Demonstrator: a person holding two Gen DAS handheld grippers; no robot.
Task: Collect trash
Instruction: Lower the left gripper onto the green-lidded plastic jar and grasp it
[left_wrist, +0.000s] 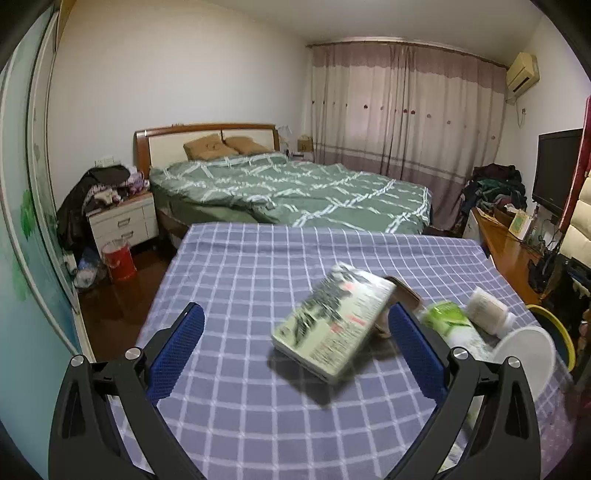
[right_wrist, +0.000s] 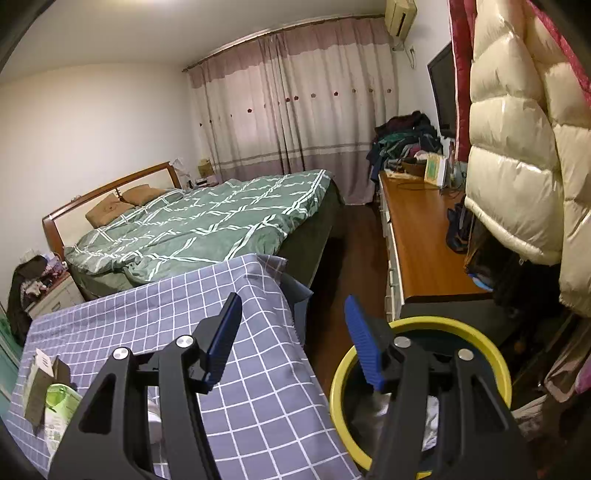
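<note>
A green-and-white printed box (left_wrist: 334, 319) lies tilted and blurred on the blue checked tablecloth (left_wrist: 240, 266). It sits between the wide-apart blue pads (left_wrist: 177, 350) of my left gripper (left_wrist: 295, 313), which is open; the box's right corner is close to the right pad. My right gripper (right_wrist: 293, 341) is open with nothing between its fingers. It hangs past the table's right edge, with its right finger over the yellow-rimmed bin (right_wrist: 341, 376). White crumpled trash (right_wrist: 432, 417) lies inside the bin.
To the right of the box are a brown item (left_wrist: 404, 295), a green packet (left_wrist: 447, 317), a white jar (left_wrist: 487, 306) and a white bowl (left_wrist: 524, 354). Beyond the table are a bed (left_wrist: 295, 188), a wooden sideboard (right_wrist: 424, 240) and a hanging puffy coat (right_wrist: 517, 147).
</note>
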